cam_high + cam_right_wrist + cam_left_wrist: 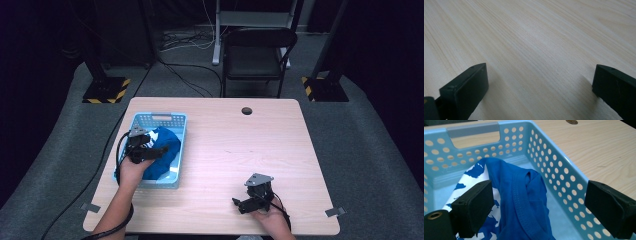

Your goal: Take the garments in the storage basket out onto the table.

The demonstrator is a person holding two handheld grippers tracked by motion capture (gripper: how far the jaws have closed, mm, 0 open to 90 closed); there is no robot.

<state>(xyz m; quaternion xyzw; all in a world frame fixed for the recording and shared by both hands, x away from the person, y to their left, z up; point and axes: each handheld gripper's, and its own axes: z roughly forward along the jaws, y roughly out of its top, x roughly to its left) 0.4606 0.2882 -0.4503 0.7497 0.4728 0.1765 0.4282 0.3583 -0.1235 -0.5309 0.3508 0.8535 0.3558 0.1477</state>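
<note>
Surface (240, 165) first: blue basket (176, 150) sits at its left side w/ the blue shirt (167, 145) bunched inside. Left claw (537, 205) hangs right over it, jaws wide, nothing gripped; collar ridge runs lengthwise betw. the pads, just ahead and below. Right claw (240, 204), also wide and empty, sits well apart near the front edge, so left is far nearer.

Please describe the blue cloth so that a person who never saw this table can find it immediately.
Look at the wooden table, then at the light blue basket with holes near its left edge. The blue cloth lies crumpled inside it, under the open left tongs. It is a deeper blue than the basket, with a stitched hem and a white printed patch.
</note>
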